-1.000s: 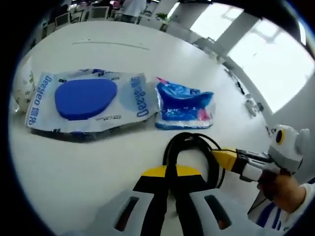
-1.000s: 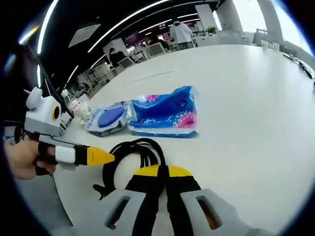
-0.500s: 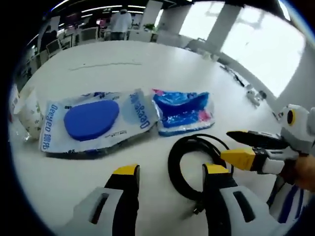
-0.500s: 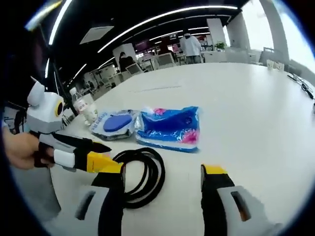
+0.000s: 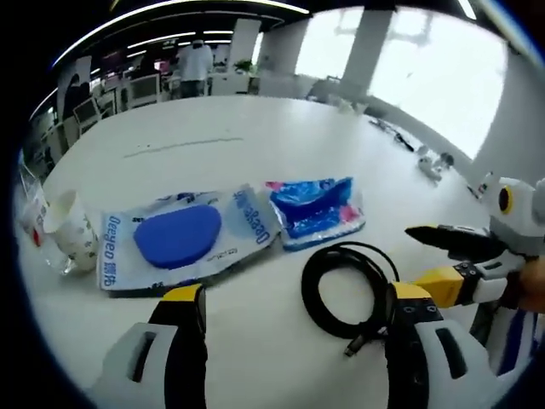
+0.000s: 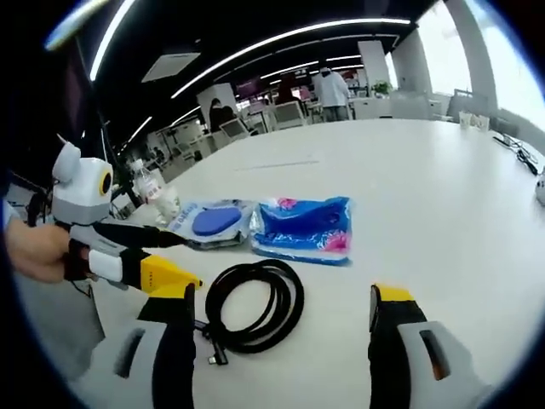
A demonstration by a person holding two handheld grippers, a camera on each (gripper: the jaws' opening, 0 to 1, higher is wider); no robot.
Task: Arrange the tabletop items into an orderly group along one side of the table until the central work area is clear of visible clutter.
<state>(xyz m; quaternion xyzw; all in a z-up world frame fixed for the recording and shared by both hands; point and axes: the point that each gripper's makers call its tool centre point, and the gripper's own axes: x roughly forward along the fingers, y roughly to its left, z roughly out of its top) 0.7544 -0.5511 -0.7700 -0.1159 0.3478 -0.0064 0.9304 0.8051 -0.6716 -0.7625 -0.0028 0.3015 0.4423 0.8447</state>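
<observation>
both left gripper (image 5: 289, 311) and right gripper (image 6: 281, 315) gaping wide, empty. coiled black cable (image 6: 254, 304) lying loose just beside blue packet (image 6: 304, 228) and pad bag (image 5: 183, 240). best nudged flush against them, probably by the coil's outer loop.

White table (image 5: 255, 136), black cable coil (image 5: 345, 290), two blue packets (image 5: 183, 239), paper cup (image 5: 72, 234)

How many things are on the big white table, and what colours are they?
Mostly blue: 2, the clear packet with a blue pad and the blue crinkly pack.
Black: 1, the coiled cable.
White: 1, the paper cup.
Total: 4 things, with more half-hidden behind the cup at the table's edge.
</observation>
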